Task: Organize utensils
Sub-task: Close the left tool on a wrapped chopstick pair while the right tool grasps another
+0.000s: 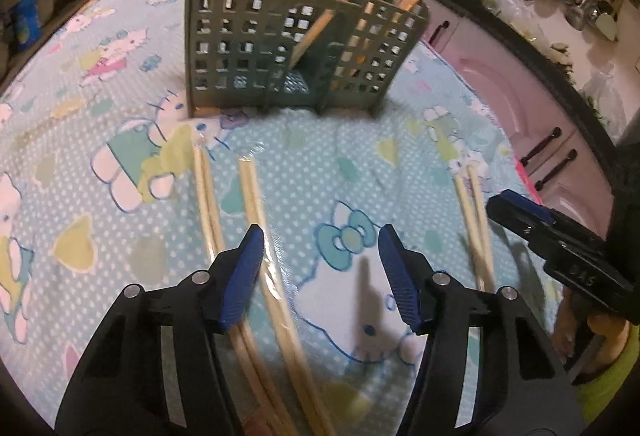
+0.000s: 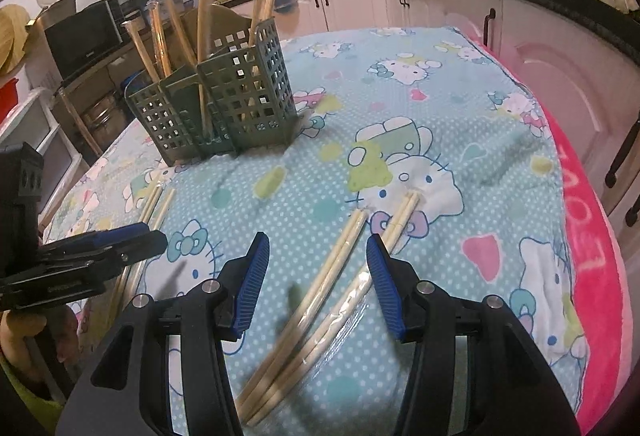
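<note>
A green lattice utensil holder (image 1: 296, 48) stands on the table and holds several wrapped chopsticks upright; it also shows in the right wrist view (image 2: 224, 104). Two wrapped chopstick pairs (image 1: 256, 220) lie in front of my left gripper (image 1: 320, 260), which is open and empty just above them. Another pair (image 1: 476, 220) lies to its right, near the right gripper (image 1: 516, 212). In the right wrist view, two wrapped pairs (image 2: 340, 276) lie between the fingers of my open, empty right gripper (image 2: 318, 268). The left gripper (image 2: 120, 244) shows at the left.
The table carries a light blue cartoon-cat cloth (image 2: 400, 108) with a pink blanket edge (image 2: 592, 256) at the right. Kitchen cabinets (image 2: 440, 4), a counter with bottles and pots, and a microwave (image 2: 84, 32) surround the table.
</note>
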The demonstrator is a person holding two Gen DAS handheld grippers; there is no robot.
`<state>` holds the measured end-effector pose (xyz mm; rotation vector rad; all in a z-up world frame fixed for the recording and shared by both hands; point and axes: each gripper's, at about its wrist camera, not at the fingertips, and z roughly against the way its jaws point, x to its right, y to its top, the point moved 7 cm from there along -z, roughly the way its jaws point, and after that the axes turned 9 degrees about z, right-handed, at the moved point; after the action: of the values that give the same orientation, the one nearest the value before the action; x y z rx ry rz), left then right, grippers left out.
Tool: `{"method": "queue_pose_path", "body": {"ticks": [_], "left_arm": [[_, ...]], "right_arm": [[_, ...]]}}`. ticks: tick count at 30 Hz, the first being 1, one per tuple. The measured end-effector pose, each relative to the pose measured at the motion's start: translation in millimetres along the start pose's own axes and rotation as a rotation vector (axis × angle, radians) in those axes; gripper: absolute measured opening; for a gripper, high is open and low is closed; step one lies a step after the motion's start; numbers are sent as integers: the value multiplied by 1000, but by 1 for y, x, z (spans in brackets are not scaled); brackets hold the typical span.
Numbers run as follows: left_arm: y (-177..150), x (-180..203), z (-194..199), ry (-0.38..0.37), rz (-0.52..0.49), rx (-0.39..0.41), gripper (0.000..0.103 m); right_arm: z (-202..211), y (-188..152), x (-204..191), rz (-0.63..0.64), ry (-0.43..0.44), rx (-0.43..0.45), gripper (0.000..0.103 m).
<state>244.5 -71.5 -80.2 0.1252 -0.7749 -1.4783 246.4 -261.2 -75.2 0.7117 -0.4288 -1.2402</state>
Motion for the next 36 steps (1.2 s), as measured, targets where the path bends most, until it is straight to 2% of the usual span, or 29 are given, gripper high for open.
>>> {"method": "queue_pose_path", "body": {"ticks": [6, 12, 19, 28, 34, 36], "left_arm": [[8, -5, -8, 33, -2, -9, 51], [18, -7, -19, 74, -18, -22, 48], [32, -10, -30, 98, -22, -34, 42], [40, -10, -39, 109, -26, -42, 40], [43, -8, -44, 124, -35, -41, 36], [43, -8, -44, 128, -35, -40, 34]], "right_arm": [[-13, 6, 1, 19, 1, -27, 48], [-31, 12, 8, 15, -14, -83, 43], [-49, 15, 16, 4, -26, -136, 40], [-64, 18, 18, -8, -15, -169, 38], [-71, 21, 19, -3, -31, -168, 27], [-72, 23, 20, -10, -27, -163, 17]]}}
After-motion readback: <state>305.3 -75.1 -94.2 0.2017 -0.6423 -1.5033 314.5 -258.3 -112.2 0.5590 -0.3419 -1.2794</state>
